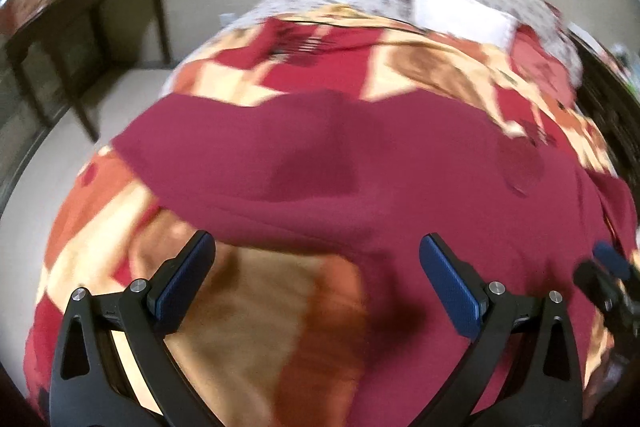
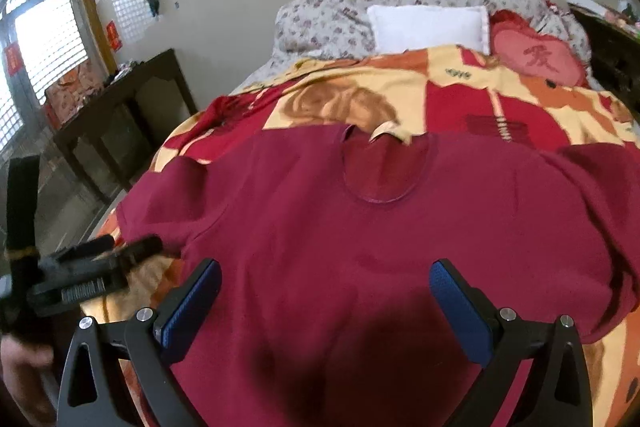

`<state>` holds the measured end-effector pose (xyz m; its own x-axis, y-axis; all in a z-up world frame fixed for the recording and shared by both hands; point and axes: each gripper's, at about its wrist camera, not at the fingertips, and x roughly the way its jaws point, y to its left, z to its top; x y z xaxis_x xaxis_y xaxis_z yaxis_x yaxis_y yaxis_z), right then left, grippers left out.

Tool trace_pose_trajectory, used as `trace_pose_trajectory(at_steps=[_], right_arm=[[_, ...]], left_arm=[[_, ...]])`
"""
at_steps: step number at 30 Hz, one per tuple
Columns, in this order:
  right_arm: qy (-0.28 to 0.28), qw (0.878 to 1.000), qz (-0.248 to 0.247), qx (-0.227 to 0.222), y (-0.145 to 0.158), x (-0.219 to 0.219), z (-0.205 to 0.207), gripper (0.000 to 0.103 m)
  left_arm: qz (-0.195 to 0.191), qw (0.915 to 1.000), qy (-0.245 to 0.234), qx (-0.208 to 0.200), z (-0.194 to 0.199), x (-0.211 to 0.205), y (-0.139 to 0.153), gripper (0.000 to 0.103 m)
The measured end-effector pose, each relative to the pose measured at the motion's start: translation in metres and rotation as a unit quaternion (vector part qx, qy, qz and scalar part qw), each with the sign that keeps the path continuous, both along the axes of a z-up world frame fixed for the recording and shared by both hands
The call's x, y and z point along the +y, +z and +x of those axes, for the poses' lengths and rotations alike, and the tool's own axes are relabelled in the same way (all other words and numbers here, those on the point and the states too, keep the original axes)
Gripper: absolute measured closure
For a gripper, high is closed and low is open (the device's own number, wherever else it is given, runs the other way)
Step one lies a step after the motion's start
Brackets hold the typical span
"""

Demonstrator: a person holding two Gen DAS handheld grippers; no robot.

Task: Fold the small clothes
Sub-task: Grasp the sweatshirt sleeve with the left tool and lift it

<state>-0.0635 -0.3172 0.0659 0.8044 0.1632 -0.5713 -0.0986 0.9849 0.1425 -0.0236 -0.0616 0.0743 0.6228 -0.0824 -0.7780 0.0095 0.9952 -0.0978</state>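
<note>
Above the bed, the right gripper (image 2: 326,291) hangs with jaws wide apart over the maroon shirt (image 2: 360,235), spread flat on the patterned blanket (image 2: 480,95). The left gripper (image 1: 316,267), likewise spread and empty, sits at the shirt's blurred edge, seemingly not touching it.

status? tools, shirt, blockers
Left tool open, empty. Right tool open, empty. Maroon round-neck cotton shirt flat, unfolded, on patterned red-orange blanket. No blockers.
</note>
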Motion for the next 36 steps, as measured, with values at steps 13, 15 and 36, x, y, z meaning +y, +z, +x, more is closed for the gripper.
trace_pose_trajectory(at_steps=[13,15,36], right_arm=[[0.014,0.998,-0.054,0.008,-0.001,0.027,0.017,0.000],[0.019,0.998,-0.051,0.019,-0.005,0.029,0.021,0.000],[0.002,0.999,0.027,0.046,-0.008,-0.002,0.031,0.000]], left_arm=[[-0.027,0.9890,0.144,0.022,0.053,0.129,-0.018,0.001],[-0.053,0.9820,0.179,0.032,0.067,0.152,-0.028,0.001],[-0.161,0.9710,0.174,-0.030,0.087,0.175,-0.002,0.097]])
